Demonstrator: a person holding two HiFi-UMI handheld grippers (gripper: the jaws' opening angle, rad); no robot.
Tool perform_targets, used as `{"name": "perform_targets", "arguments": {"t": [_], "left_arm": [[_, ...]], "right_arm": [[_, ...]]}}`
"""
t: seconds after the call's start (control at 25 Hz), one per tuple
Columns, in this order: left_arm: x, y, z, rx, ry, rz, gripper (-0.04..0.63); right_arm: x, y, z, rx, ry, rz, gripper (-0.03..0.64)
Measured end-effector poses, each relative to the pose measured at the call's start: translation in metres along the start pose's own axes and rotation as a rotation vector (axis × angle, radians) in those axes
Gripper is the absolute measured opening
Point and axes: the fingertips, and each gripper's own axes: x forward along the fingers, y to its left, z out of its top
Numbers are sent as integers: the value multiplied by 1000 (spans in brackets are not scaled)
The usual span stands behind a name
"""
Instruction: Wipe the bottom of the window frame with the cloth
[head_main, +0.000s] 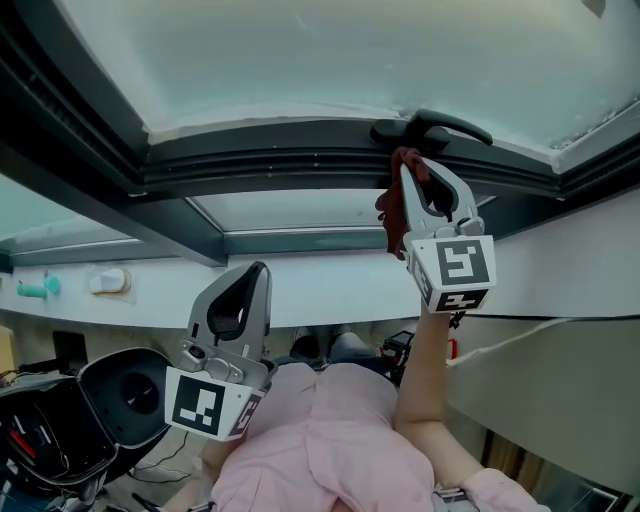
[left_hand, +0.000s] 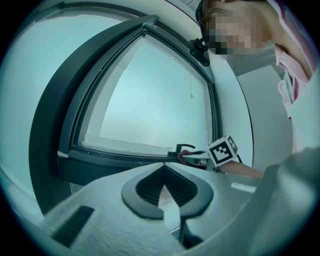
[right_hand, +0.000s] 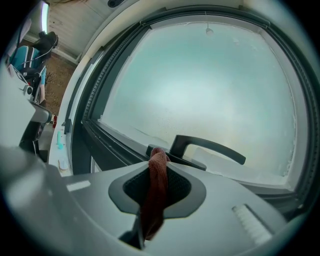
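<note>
Jaws of right gripper (head_main: 412, 166) pinch cloth (right_hand: 155, 195) at window frame (head_main: 290, 165), left gripper's (left_hand: 164, 167) together (empty, own view).

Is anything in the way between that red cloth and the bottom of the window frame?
Nothing sits between them: the cloth, pinched in the right claw, is up at the bottom frame rail. The dark window handle right beside it may block wiping that way.

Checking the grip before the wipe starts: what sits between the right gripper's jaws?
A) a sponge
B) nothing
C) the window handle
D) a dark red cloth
D: the right gripper is shut on the dark red cloth, just short of the window handle.
</note>
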Motion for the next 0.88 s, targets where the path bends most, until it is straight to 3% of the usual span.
{"name": "perform_targets", "arguments": {"t": [0.44, 0.88], "left_arm": [[7, -16, 2, 8, -3, 5, -3], [33, -59, 3, 9, -5, -7, -2]], "right_arm": [[-7, -18, -7, 10, -3, -6, 51], [-18, -47, -19, 14, -2, 19, 51]]}}
